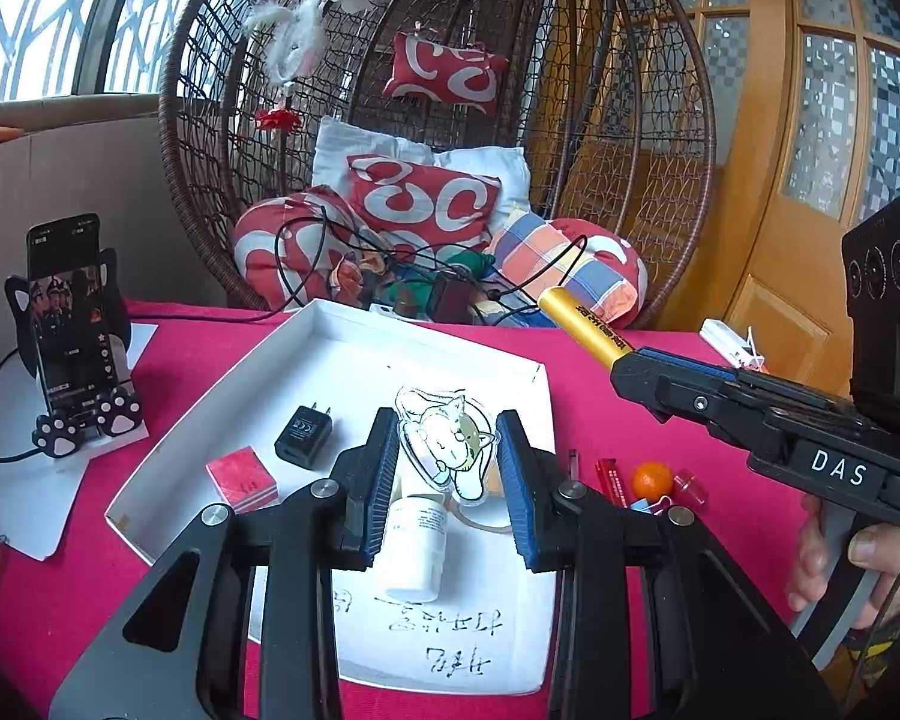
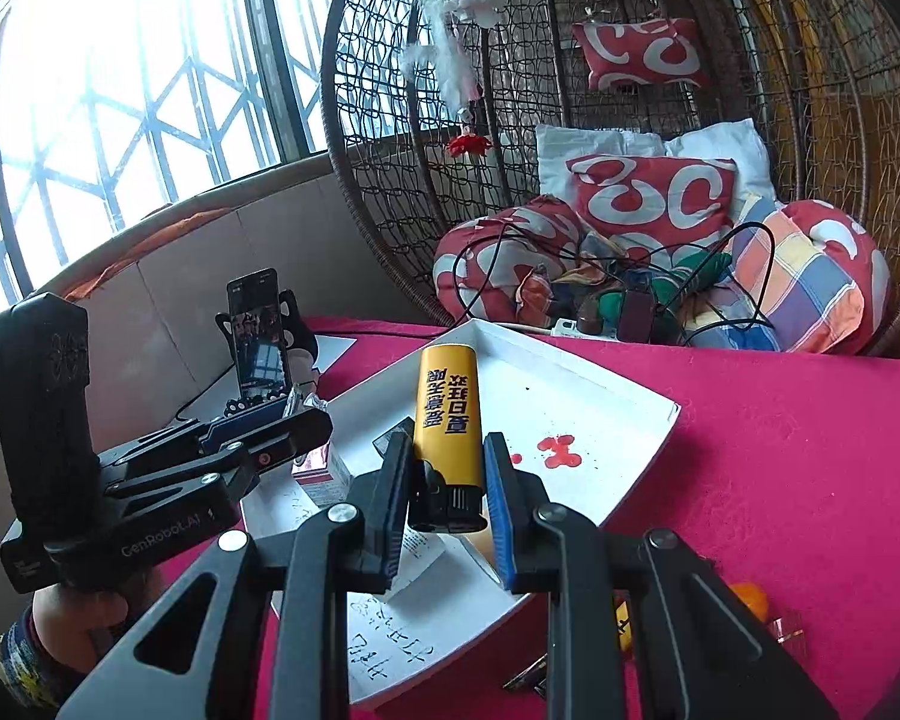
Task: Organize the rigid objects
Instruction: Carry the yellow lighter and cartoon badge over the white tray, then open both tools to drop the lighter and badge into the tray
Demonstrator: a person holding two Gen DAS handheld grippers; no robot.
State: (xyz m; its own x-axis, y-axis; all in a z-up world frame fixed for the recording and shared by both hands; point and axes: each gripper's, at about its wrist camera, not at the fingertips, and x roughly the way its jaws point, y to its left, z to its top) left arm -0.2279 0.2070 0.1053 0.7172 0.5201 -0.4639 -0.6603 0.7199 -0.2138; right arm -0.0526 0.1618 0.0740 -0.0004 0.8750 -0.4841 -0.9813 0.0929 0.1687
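My left gripper [image 1: 448, 420] hangs over the white tray [image 1: 354, 354] and is shut on a clear acrylic cat figure [image 1: 447, 450], gripping it by its edges. Below it in the tray lie a white bottle [image 1: 414, 546], a black charger plug [image 1: 303, 433] and a red paper block [image 1: 243, 474]. My right gripper [image 2: 447, 441] is shut on a yellow lighter [image 2: 448, 414], held above the tray [image 2: 660, 414] with its black head between the fingers. From the left wrist view, the right gripper [image 1: 627, 360] and the lighter [image 1: 582, 324] hover over the tray's far right corner.
On the pink cloth right of the tray lie a red lighter [image 1: 609, 477], a small orange [image 1: 652, 478] and a red clear piece [image 1: 690, 486]. A phone on a cat stand [image 1: 69, 312] stands at the left. A wicker chair with cushions [image 1: 426, 198] sits behind the table.
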